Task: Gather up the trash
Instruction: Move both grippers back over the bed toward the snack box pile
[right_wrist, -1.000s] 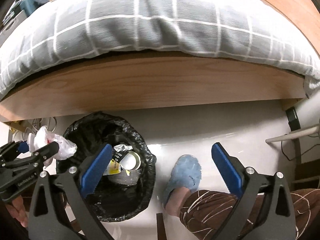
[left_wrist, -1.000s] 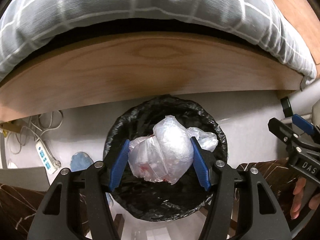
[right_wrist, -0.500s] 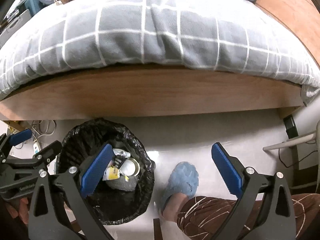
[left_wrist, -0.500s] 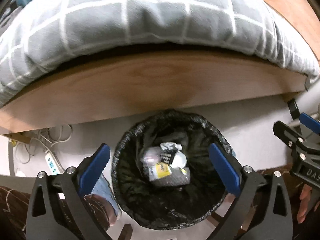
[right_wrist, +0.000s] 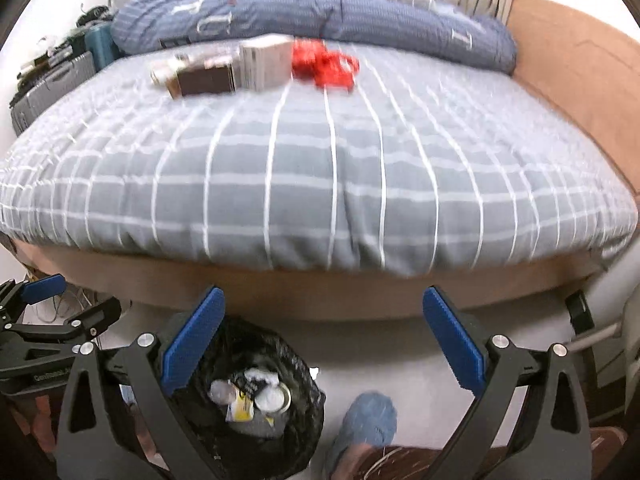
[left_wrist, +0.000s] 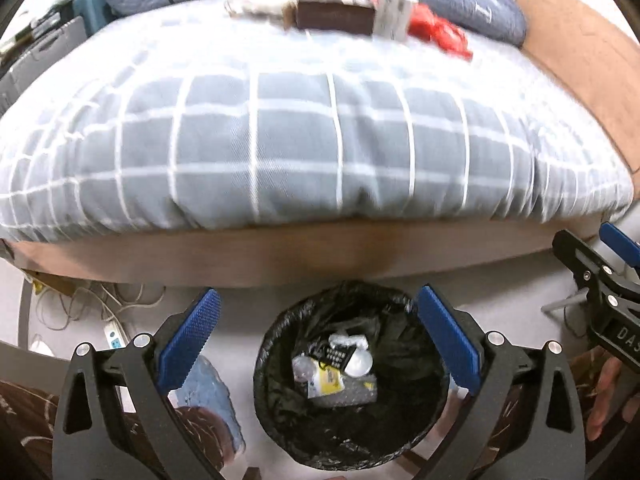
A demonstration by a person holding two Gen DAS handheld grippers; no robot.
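Bin partly filled, more trash waiting on the bed

Left wrist view: your left tongs (left_wrist: 318, 336) stand wide and empty above the black-lined trash bin (left_wrist: 280, 412), which sits on the floor below the bed frame; inside lie a crumpled clear bag (left_wrist: 348, 340), a yellow wrapper (left_wrist: 328, 378) and a white cup (left_wrist: 358, 364), so that part looks done. Right wrist view: your right tongs (right_wrist: 324, 344) are wide too, holding nothing, with the bin low on the left. On the bed (right_wrist: 320, 184) a red wrapper (right_wrist: 326, 64) and two small boxes (right_wrist: 236, 66) remain (blurred, so whether all are trash is a guess), probably next.
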